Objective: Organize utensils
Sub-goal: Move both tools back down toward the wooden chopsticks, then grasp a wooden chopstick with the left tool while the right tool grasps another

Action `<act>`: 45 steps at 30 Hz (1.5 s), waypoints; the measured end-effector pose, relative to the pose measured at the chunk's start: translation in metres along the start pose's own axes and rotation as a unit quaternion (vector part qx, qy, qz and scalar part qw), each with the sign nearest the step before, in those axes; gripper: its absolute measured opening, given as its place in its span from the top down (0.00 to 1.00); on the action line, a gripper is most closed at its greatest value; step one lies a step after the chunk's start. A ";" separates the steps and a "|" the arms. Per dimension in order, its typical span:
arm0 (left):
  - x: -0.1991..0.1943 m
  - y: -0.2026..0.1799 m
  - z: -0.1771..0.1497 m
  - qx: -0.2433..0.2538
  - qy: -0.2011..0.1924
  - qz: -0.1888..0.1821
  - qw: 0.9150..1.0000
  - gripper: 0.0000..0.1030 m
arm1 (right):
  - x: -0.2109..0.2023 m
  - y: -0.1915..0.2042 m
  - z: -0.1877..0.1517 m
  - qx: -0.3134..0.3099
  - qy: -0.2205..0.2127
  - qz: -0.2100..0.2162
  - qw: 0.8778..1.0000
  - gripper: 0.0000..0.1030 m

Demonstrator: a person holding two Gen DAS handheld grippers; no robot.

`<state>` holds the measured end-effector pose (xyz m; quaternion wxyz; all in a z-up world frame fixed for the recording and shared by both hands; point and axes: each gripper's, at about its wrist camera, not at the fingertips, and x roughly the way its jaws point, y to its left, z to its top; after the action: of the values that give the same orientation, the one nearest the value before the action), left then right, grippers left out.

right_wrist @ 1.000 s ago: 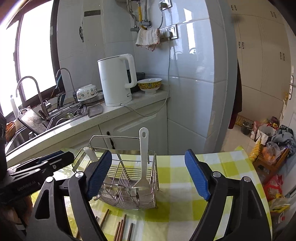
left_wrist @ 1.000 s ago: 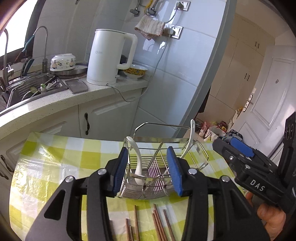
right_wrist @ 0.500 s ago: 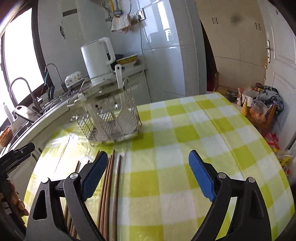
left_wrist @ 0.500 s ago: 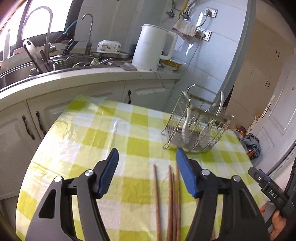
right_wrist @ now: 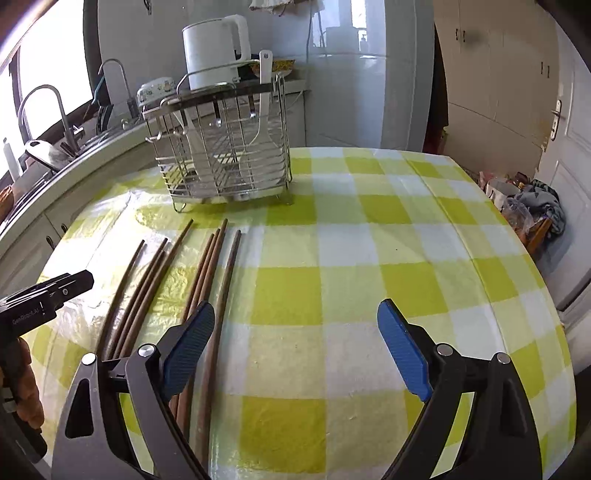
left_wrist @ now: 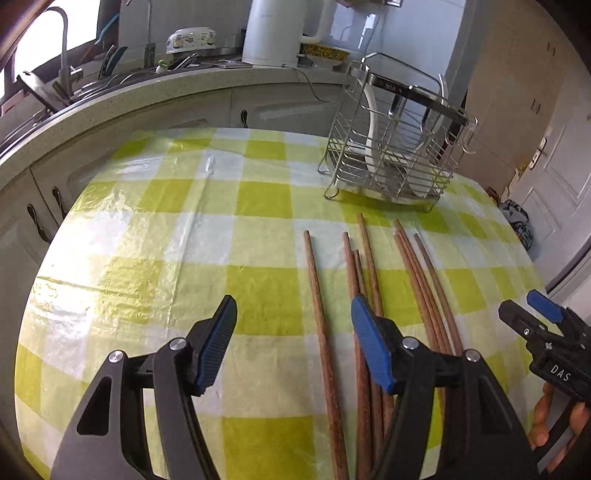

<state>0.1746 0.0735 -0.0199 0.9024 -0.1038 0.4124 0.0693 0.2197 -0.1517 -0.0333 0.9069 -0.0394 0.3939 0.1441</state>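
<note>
Several brown wooden chopsticks [left_wrist: 369, 258] [right_wrist: 207, 266] lie loose, side by side, on the yellow-and-white checked tablecloth [left_wrist: 184, 229]. Behind them stands a wire utensil rack [left_wrist: 388, 147] [right_wrist: 221, 158] holding a white ladle [left_wrist: 369, 122] and a white spatula [right_wrist: 264, 92]. My left gripper [left_wrist: 291, 314] hovers open above the near ends of the leftmost chopsticks, and one stick shows between its jaws, untouched. My right gripper [right_wrist: 295, 314] is wide open over bare cloth. Its left finger [right_wrist: 188, 343] overlaps the rightmost sticks.
A white kettle [left_wrist: 273, 33] [right_wrist: 210, 51], a bowl and a sink with taps [left_wrist: 62, 44] sit on the counter behind the table. The round table edge [right_wrist: 554, 332] drops off at the right, with bags and clutter [right_wrist: 535, 199] on the floor beyond.
Both grippers have sunk toward the table and tipped downward, from facing the rack to hovering over the chopsticks. The left jaws have widened, and the right jaws slightly.
</note>
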 end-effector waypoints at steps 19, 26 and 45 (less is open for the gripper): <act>0.037 -0.024 0.001 0.070 0.038 0.044 0.996 0.78 | 0.030 0.017 0.007 -0.028 0.014 -0.031 0.999 0.18; 0.038 -0.025 0.001 0.086 0.034 0.041 0.995 0.85 | 0.040 0.024 0.011 -0.025 0.032 0.017 0.999 0.18; 0.037 -0.017 0.001 0.082 0.035 0.026 0.996 0.91 | 0.058 0.044 0.009 -0.051 0.052 0.018 0.997 0.49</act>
<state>0.2029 0.0587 -0.0451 0.8908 -0.0217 0.4505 0.0549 0.2514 -0.0945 -0.0673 0.8793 -0.0857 0.4333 0.1780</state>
